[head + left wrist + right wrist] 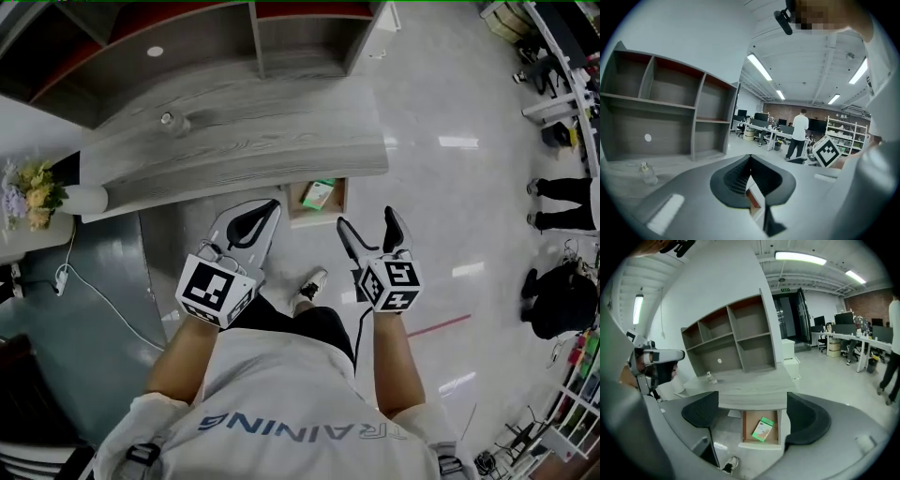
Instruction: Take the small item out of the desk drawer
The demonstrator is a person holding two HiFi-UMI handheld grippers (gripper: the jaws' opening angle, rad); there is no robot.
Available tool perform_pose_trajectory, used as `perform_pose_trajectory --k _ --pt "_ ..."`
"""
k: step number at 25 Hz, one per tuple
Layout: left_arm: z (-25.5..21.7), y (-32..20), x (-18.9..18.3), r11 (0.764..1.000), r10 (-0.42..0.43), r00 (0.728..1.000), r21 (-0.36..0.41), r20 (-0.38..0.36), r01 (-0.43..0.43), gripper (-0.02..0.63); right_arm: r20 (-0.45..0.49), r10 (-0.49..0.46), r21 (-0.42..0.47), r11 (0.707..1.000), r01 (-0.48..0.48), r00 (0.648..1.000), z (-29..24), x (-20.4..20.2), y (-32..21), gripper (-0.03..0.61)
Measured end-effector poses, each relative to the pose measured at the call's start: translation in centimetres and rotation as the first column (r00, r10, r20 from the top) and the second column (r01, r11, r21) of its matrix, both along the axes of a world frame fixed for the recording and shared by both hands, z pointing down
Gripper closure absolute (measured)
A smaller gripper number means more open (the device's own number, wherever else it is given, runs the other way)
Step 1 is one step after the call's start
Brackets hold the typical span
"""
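The desk drawer (292, 202) stands pulled open under the front edge of the grey wooden desk (244, 131). A small green box (319, 194) lies flat inside it. In the right gripper view the same green box (762, 429) lies in the drawer (761, 443), below and beyond the jaws. My right gripper (366, 218) hangs over the floor just right of the drawer, jaws spread wide with nothing between them. My left gripper (272, 208) is just left of the drawer with its tips together and empty.
A small clear bottle (170, 120) stands on the desk top, with a grey cubby shelf (234, 37) behind it. A vase of flowers (33, 192) sits at the far left. My shoe (309, 284) is on the floor below the drawer. People stand at the right edge (562, 197).
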State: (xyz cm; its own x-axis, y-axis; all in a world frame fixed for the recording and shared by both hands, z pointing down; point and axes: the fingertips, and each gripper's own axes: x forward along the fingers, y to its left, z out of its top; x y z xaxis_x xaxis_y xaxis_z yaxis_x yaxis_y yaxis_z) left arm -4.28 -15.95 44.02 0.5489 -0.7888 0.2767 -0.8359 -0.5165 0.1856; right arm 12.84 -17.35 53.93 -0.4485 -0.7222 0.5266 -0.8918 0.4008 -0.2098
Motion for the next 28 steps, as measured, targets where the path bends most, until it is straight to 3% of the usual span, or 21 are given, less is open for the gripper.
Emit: perform_pose_trajectory --k 7,13,19,28 --pt "3.7 0.0 -0.4 0.999 -0.007 1.0 -0.052 0.022 0.009 0.612 -0.078 0.008 -0.127 0.992 -0.018 0.997 10.4 -1.5 -0.8 0.115" --pt "6.4 0.4 0.0 0.996 0.001 1.0 -0.094 0.018 0.001 0.612 -0.054 0.05 -0.234 0.97 -0.061 0.997 18.0 -2.6 -1.2 0.12" --pt "9.5 1.0 -0.2 0.979 0.01 1.0 -0.203 0.028 -0.004 0.612 -0.019 0.111 -0.325 0.939 -0.111 0.994 24.3 -4.4 -2.8 0.12" --pt "12.0 1.4 -1.9 0.97 -0.042 0.999 -0.237 0.027 0.047 0.612 -0.08 0.172 -0.443 0.876 -0.19 0.982 32.8 -4.6 -4.5 0.115"
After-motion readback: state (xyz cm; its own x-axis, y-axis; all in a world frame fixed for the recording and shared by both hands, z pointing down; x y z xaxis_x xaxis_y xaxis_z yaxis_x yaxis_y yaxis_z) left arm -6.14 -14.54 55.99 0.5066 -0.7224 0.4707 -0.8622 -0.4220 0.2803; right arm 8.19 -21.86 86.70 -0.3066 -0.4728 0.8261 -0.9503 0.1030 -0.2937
